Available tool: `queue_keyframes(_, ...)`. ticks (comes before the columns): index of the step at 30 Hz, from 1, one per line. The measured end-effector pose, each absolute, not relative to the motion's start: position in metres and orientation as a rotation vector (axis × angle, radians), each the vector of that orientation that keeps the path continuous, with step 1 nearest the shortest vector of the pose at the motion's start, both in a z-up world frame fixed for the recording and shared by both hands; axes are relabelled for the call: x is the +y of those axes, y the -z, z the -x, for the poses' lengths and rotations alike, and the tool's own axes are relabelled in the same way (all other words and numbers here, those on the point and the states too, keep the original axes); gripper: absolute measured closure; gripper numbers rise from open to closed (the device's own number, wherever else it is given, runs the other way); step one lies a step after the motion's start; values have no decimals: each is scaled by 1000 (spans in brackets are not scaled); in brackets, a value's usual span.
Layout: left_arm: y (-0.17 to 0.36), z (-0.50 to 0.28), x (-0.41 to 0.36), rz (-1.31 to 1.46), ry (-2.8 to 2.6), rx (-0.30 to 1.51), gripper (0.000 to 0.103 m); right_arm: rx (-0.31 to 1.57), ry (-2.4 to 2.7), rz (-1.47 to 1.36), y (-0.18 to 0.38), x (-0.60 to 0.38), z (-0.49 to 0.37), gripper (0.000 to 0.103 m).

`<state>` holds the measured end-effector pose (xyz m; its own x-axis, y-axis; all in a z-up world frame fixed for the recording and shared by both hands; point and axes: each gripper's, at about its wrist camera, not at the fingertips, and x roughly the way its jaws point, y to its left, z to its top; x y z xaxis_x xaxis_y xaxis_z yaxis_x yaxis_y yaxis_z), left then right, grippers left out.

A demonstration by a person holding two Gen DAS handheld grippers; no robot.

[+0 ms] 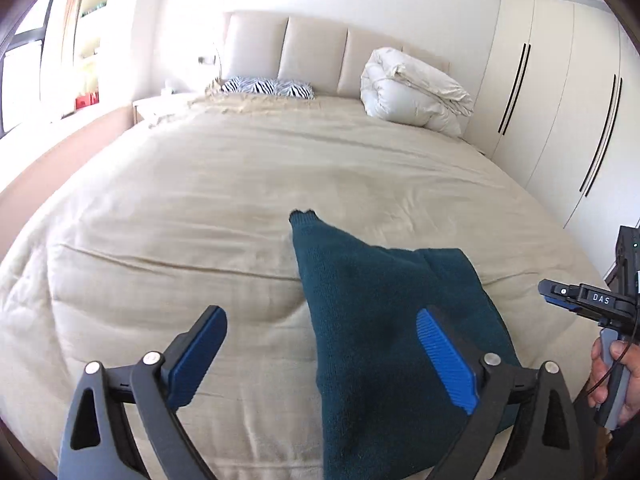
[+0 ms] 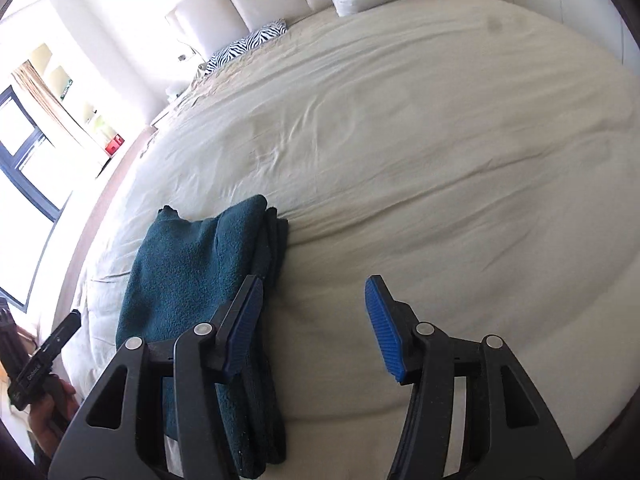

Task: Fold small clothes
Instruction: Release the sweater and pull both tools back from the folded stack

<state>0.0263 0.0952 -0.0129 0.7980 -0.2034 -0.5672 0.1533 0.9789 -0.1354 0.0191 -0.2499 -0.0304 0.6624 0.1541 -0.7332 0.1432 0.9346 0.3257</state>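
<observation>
A dark teal knitted garment (image 1: 360,320) lies folded into a long narrow stack on the beige bedspread (image 1: 200,200). My left gripper (image 1: 320,316) is open wide above it, its right blue pad over the cloth's near part and its left pad over bare bedding; nothing is held. In the right wrist view the same garment (image 2: 192,272) lies at lower left. My right gripper (image 2: 314,294) is open beside it, its left finger at the cloth's right edge, with only bedspread (image 2: 440,160) between the pads. The right gripper's body (image 1: 588,300) shows at the left view's right edge.
A rolled white duvet (image 1: 412,88) and a zebra-print pillow (image 1: 268,87) lie by the padded headboard (image 1: 312,52). Wardrobe doors (image 1: 560,100) stand along the right. A window (image 2: 24,152) and shelves are on the left. A hand (image 1: 616,376) grips the right tool's handle.
</observation>
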Motion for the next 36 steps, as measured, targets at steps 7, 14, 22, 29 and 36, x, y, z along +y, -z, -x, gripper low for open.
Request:
queue_keyframes(7, -72, 32, 86, -86, 35, 271, 0, 403, 74, -240, -77, -215, 56, 3)
queue_keyframes(14, -85, 28, 87, -23, -18, 413, 0, 201, 85, -120, -144, -187, 93, 0)
queue_keyframes(22, -4, 4, 84, 58, 13, 782, 0, 544, 85, -71, -102, -151, 81, 0)
queue_keyframes(29, 31, 16, 76, 26, 11, 878, 0, 756, 102, -112, -31, -133, 69, 0)
queue_keyframes(36, 37, 12, 80, 27, -6, 892, 0, 850, 115, -104, 4, -128, 61, 0)
